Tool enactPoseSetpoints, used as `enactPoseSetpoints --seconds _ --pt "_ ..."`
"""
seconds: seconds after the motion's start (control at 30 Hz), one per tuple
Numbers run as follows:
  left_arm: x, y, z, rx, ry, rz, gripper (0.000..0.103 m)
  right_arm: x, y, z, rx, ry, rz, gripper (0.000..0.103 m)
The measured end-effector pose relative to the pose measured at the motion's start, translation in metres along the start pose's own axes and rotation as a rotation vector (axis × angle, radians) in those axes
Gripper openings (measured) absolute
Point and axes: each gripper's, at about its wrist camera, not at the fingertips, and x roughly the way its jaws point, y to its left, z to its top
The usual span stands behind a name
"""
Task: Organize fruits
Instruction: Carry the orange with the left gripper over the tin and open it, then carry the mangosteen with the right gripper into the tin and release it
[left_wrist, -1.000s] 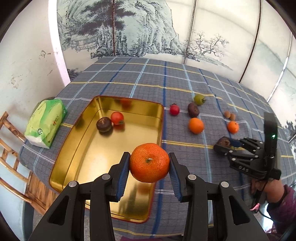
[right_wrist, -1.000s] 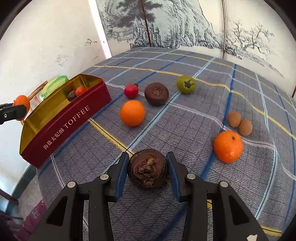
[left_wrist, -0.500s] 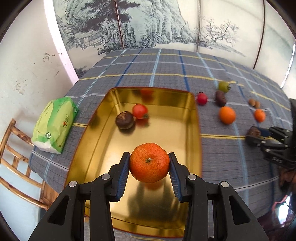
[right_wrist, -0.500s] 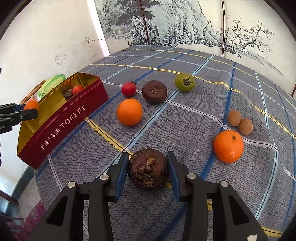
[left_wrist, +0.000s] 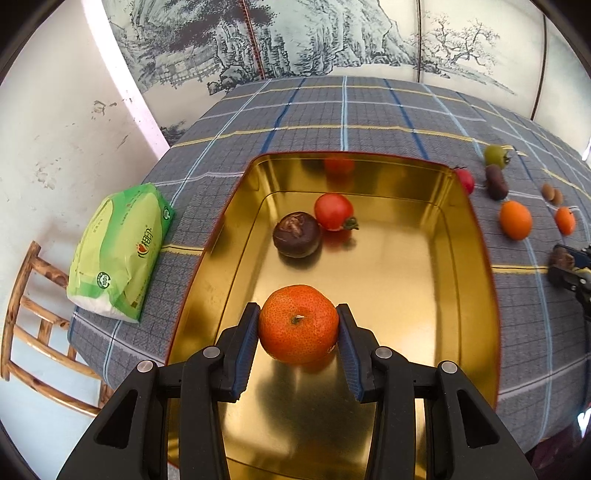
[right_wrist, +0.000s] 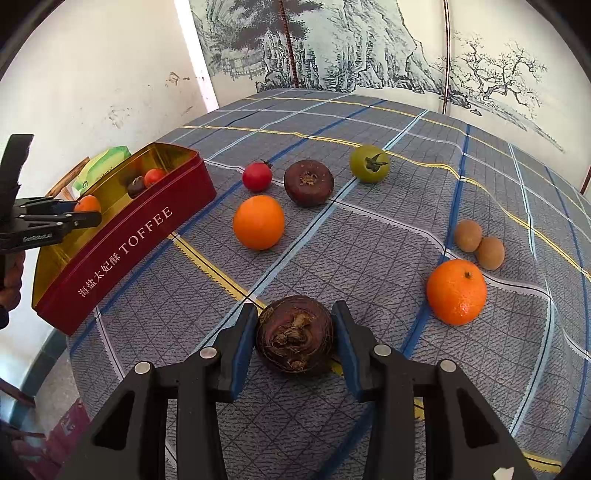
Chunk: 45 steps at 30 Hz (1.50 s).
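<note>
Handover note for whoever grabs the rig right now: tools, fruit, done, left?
Left tool: shut on a tangerine, over the gold tin.
Right tool: shut on a dark brown fruit, at the tablecloth.
Done: brown fruit and red tomato in the tin.
Left: both held fruits, then red tomato, orange, dark fruit, green tomato, two small brown fruits, tangerine.
</note>
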Motion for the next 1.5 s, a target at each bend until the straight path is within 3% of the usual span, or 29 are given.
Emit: enactPoseSetpoints --seconds 0.7,1.1,1.33,1.5 --pt "0.017 0.005 0.015 0.007 0.025 0.050 0.042 0.000 0.000 0.000 -0.001 0.001 -0.001 0.040" --pt "0.008 0.006 0.015 -0.002 -0.017 0.076 0.043 0.001 0.001 0.000 -0.002 0.002 -0.003 0.040" --pt "-0.024 0.007 -0.007 -0.100 -0.085 0.041 0.043 0.001 0.001 0.001 -0.015 0.003 -0.015 0.040" --pt "-0.048 0.014 -0.031 -0.199 -0.117 0.025 0.053 0.000 0.002 0.001 -0.013 0.004 -0.015 0.039"
